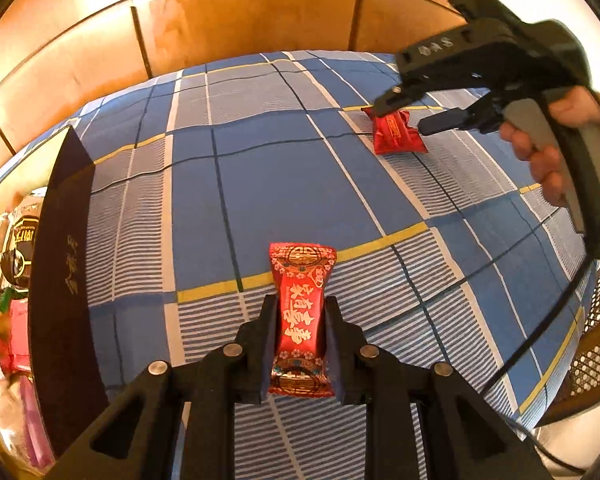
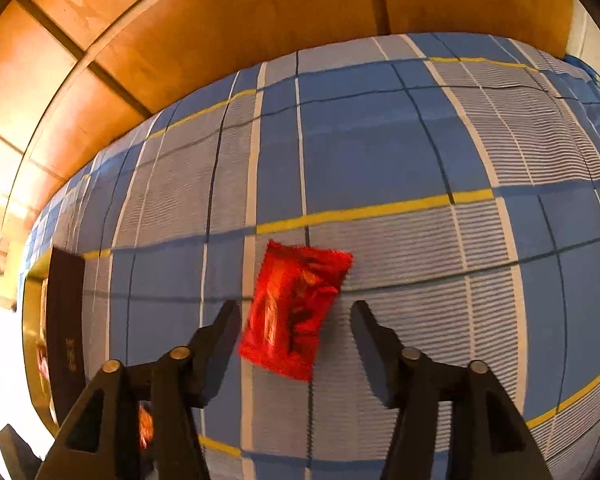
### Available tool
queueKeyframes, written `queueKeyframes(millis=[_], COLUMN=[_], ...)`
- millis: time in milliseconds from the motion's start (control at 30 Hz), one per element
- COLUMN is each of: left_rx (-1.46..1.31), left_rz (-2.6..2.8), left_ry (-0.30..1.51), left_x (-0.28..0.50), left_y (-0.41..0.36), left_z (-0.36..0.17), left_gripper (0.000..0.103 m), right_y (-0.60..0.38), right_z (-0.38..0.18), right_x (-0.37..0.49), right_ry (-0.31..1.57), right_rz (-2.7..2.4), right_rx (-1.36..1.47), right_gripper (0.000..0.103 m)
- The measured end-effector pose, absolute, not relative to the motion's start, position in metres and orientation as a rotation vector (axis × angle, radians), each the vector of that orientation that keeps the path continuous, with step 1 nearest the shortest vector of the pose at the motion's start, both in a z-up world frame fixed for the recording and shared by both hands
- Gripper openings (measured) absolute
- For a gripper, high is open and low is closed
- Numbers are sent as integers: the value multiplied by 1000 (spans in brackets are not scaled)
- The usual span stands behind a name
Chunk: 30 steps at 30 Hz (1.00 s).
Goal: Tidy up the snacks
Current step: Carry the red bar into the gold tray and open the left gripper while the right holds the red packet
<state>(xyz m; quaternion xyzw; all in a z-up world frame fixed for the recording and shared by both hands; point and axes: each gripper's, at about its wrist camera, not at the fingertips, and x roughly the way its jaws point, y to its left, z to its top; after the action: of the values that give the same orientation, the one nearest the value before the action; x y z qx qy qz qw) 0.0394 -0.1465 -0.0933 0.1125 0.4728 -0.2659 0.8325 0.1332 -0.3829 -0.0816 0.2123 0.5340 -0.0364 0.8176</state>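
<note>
My left gripper is shut on a red snack packet with gold lettering, held lengthwise above the blue checked cloth. A second red packet sits on the cloth, slightly blurred. My right gripper is open around it, with a gap on each side. The left wrist view shows that right gripper at the upper right, over the same packet, held by a person's hand.
A dark box with a gold lining stands at the cloth's left edge and holds several wrapped snacks; it also shows as the box in the right wrist view. A mesh basket is at the right. Wooden panels rise behind.
</note>
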Motion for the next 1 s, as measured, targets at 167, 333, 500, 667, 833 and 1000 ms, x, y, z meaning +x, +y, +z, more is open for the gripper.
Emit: queueKeyframes(millis=[167, 333, 500, 667, 833, 1000], left_rx=[187, 165, 153, 138, 131, 49], left_rz=[-578, -591, -593, -586, -561, -488], left_ry=[1009, 994, 973, 967, 898, 835], left_x=[47, 47, 44, 36, 25, 25], left_y=[-141, -138, -136, -131, -112, -72], left_z=[-96, -97, -97, -88, -63, -31], left_gripper=[24, 24, 22, 21, 21, 21], right_y=[-361, -325, -298, -302, -293, -289], right_z=[-90, -87, -91, -94, -96, -97], right_x=[149, 136, 96, 78, 72, 65], right_ry=[1151, 1157, 1169, 1127, 1093, 1060], right_rz=[-131, -116, -6, 4, -13, -23], right_rx=[383, 163, 48, 52, -22, -31], right_gripper=[55, 38, 38, 38, 40, 40])
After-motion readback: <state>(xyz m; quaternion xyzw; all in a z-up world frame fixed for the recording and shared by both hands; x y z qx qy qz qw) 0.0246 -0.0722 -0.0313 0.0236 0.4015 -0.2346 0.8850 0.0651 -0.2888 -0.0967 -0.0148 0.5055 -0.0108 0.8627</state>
